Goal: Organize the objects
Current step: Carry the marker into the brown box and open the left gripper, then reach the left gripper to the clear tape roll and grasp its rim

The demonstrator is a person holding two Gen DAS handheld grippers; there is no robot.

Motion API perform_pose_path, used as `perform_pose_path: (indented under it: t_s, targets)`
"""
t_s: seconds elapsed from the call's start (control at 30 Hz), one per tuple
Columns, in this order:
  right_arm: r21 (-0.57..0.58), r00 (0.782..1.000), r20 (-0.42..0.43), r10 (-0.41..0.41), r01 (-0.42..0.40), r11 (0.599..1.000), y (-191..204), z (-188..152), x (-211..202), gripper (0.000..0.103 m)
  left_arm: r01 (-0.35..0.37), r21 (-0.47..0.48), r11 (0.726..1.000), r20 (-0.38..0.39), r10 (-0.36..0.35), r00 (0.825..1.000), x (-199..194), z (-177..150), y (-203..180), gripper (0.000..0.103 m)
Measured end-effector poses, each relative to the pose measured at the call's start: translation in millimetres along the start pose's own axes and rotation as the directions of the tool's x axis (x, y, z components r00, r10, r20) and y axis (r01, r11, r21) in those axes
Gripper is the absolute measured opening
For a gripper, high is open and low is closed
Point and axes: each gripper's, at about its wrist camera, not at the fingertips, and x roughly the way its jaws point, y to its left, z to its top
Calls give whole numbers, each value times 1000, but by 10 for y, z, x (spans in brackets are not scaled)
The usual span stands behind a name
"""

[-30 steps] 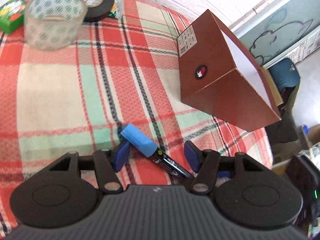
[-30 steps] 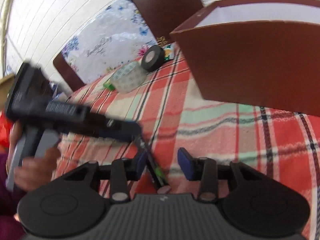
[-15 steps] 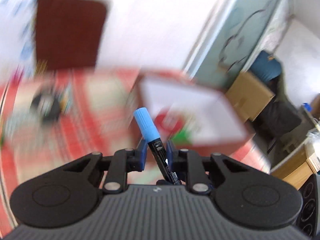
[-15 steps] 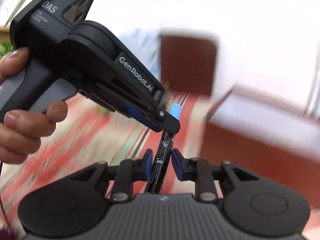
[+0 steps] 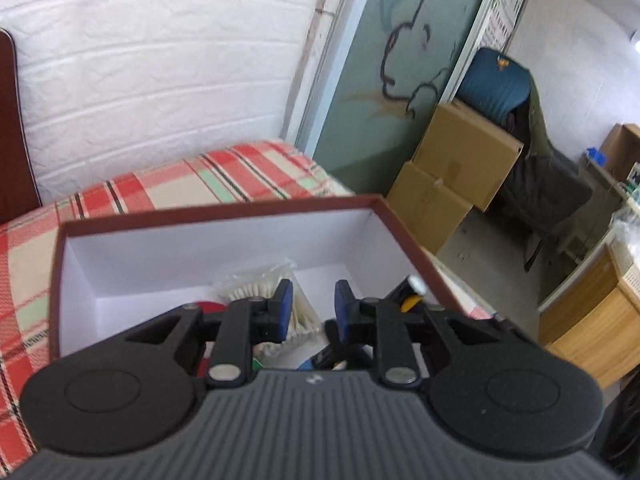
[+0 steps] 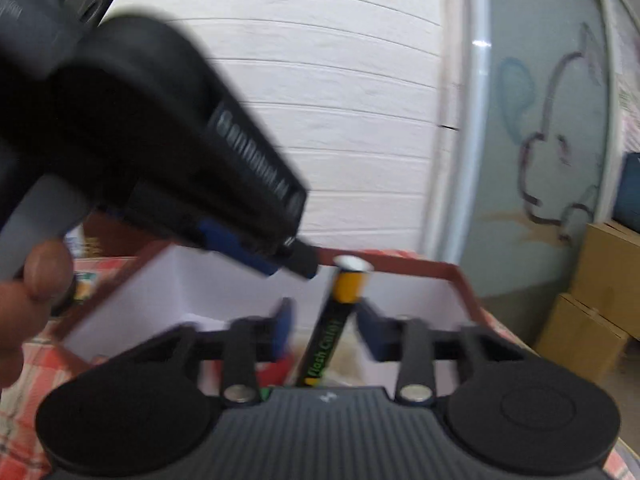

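Note:
A brown box with a white inside stands on the plaid cloth; it also shows in the right wrist view. My left gripper is open and empty above the box. Below it lie a bag of cotton swabs, a red item and a dark marker with a yellow band. My right gripper is open over the box. The marker stands tilted between its fingers, touching neither. The left gripper's body fills the upper left of the right wrist view.
The red plaid cloth covers the table around the box. A white brick wall is behind. Cardboard boxes and a dark chair stand on the floor to the right.
Both grippers were shut on the blue-capped marker half a second ago. Both have opened over the box, and the marker now sits inside it.

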Motion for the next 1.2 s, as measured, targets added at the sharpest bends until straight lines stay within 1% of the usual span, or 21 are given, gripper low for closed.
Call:
perform_pose_path:
  t_s: [0.07,0.2,0.3,0.4,0.47,0.53,0.6,0.67,0.73,0.77,0.8,0.87,0.9,0.93,0.97,1.03,1.07,1.1,1.13,1.17,1.2]
  targets:
    - [60,1000,6,1,-1,998,-123,-44,-54,48,-13,27,1000,16,13,1000,-76,-27,-11,26]
    - [112,997,58,-43,37,993,-168,-153,-228,48,-57,43,997,83,53,995,-426,-80,80,38]
    - [145,990,97,-102,88,986,-88,-153,-347,50,-97,21,995,137,93,986,-778,-205,275,41]
    - [164,987,132,-87,65,984,-51,-146,-499,51,-164,-31,986,165,167,972,-1108,-482,560,43]
    - [141,990,130,-51,32,990,45,-195,-564,51,-217,-60,974,143,224,964,-1272,-755,781,46]
    - [101,992,120,-32,20,995,172,-263,-614,52,-276,-96,956,90,284,954,-1380,-1054,1014,46]
    - [95,996,85,2,-10,995,313,-333,-692,53,-319,-144,937,39,327,944,-1468,-1375,1231,46]
    - [121,998,45,52,-57,991,437,-393,-738,53,-383,-187,905,-15,387,922,-1531,-1683,1429,46]
    - [99,991,-9,133,-131,986,656,-454,-740,53,-438,-215,873,-43,440,897,-1602,-1927,1601,46]
    - [74,983,-40,177,-174,982,797,-484,-721,53,-481,-215,850,-43,484,874,-1647,-2024,1659,46]
    - [44,972,-75,221,-219,975,967,-516,-704,53,-526,-213,823,-39,531,847,-1695,-2113,1722,46]
    - [-6,942,-140,306,-310,951,1315,-562,-637,53,-594,-212,776,-14,605,796,-1810,-2281,1889,47]
    - [-25,926,-166,338,-347,938,1490,-575,-577,53,-625,-205,753,9,640,768,-1874,-2363,1963,52]
    - [-46,916,-187,355,-369,928,1670,-573,-516,53,-648,-199,735,34,666,745,-1929,-2445,2016,57]
    - [-67,906,-203,371,-390,918,1849,-555,-442,53,-655,-206,727,57,677,734,-1977,-2516,2059,65]
    - [-103,882,-228,412,-442,891,2211,-475,-233,57,-616,-263,742,93,655,750,-2070,-2559,2129,66]
    - [-124,881,-230,413,-447,886,2390,-424,-111,62,-618,-271,738,97,660,745,-2072,-2550,2141,66]
    - [-142,882,-233,410,-447,883,2559,-377,1,63,-624,-267,734,100,665,740,-2052,-2537,2129,66]
    - [-149,877,-242,416,-457,877,2716,-328,114,63,-631,-257,732,107,670,734,-2041,-2543,2105,66]
    - [-145,867,-254,429,-473,869,2850,-278,229,66,-630,-249,736,114,668,736,-2032,-2536,2096,66]
    - [-129,855,-268,444,-488,863,2979,-235,338,73,-623,-247,743,119,661,741,-2022,-2531,2101,67]
